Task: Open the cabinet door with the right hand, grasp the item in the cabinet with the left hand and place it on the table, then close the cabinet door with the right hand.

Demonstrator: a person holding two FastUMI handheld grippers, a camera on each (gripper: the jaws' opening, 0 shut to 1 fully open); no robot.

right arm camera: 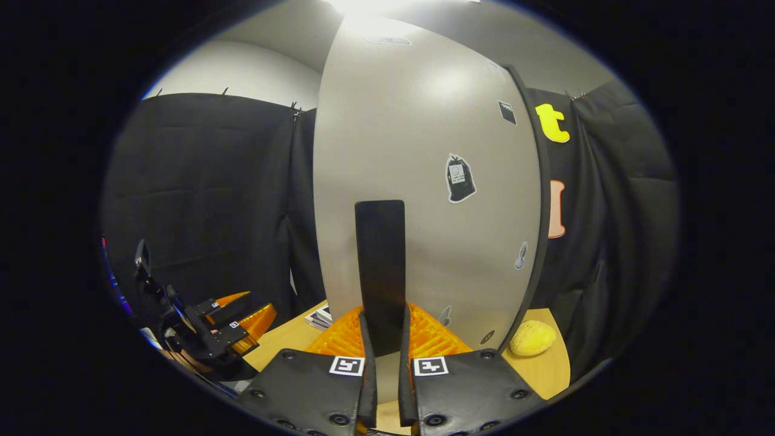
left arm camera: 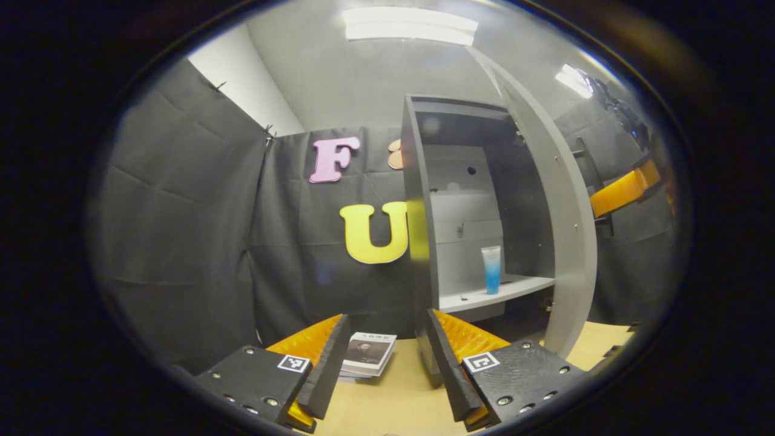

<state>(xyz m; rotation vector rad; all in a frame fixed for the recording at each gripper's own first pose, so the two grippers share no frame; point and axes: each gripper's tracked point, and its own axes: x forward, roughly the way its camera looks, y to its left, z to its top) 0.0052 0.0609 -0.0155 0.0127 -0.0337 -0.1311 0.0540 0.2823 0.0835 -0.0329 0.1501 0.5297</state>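
Hard to make out: lower part of the cabinet [left arm camera: 424,200] hidden behind the left hand-held gripper [left arm camera: 384,330] in the left gripper view; far edge of the open cabinet door [left arm camera: 560,230] bent by the lens. Small marks on the shelf [left arm camera: 514,286] too tiny to identify. Cover of the booklets [left arm camera: 368,354] on the desk [left arm camera: 393,406] blurred, partly cut off by a finger.

Left hand-held gripper released, fingers spread wide, gripping nothing, low over the desk. Tube [left arm camera: 491,269] standing upright on the shelf inside the cabinet, well apart from that gripper, ahead of it and up to the right, past the cabinet's near side wall.

In the right gripper view, right hand-held gripper [right arm camera: 384,336] clenched on the dark upright handle [right arm camera: 380,272] of the door, both fingers pressing its lower end; base of the handle hidden between them. Door panel [right arm camera: 424,181] with a few small stickers, too small to read. Yellow rounded object [right arm camera: 531,338] on the desk [right arm camera: 545,369] just beside the door's lower edge, unclear what. Left hand-held gripper [right arm camera: 239,324] low at the left, partly cut off.
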